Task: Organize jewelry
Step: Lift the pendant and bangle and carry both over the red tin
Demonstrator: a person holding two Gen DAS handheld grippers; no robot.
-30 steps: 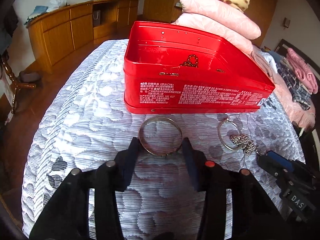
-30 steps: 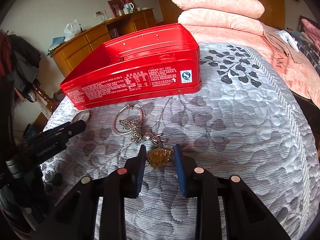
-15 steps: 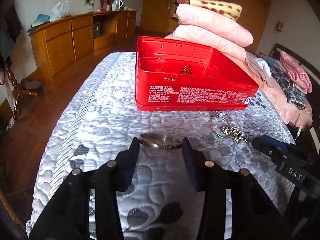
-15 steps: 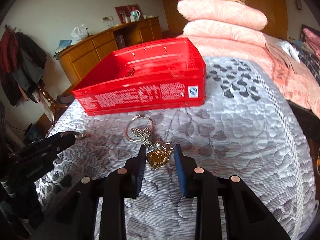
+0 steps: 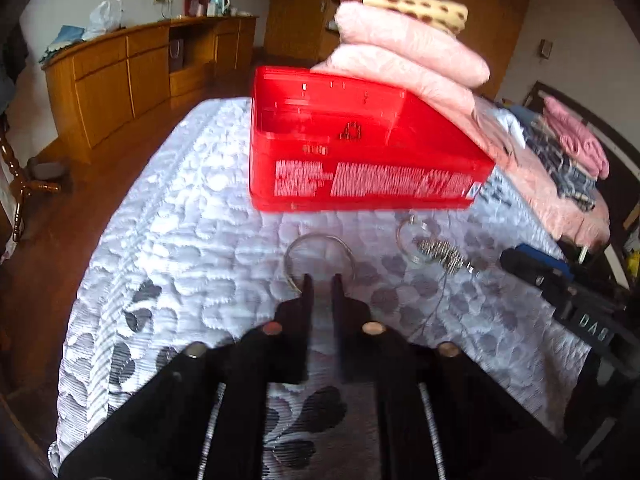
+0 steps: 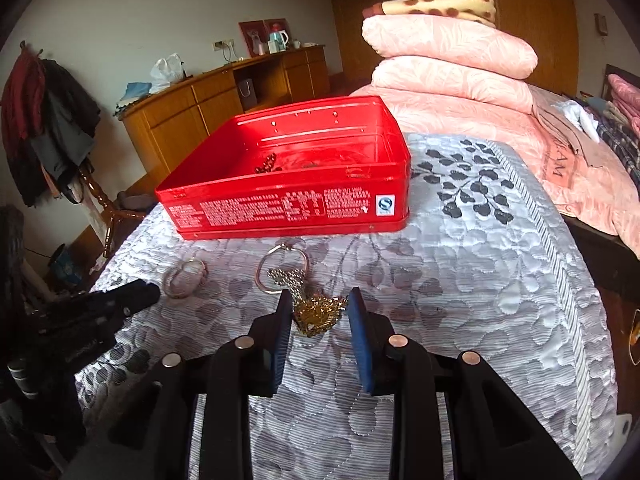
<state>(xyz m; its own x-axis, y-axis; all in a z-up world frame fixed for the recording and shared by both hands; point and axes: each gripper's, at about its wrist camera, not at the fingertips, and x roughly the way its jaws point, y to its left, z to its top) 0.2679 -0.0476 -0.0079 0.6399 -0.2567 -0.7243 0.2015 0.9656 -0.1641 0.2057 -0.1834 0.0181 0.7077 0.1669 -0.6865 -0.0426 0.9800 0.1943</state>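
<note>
A red tin box stands open on the quilted bed with a dark beaded piece inside. My left gripper is shut on the near rim of a silver bangle, which also shows in the right wrist view. My right gripper is open around a gold pendant on the quilt, apart from both pads. A chain and second ring lie just beyond it.
Stacked pink pillows and folded clothes lie on the bed's far and right side. A wooden cabinet lines the wall left. The bed edge drops to a wooden floor on the left.
My left gripper has closed onto the bangle's near rim. My right gripper has stayed open around the gold pendant, with the view lifted slightly.
</note>
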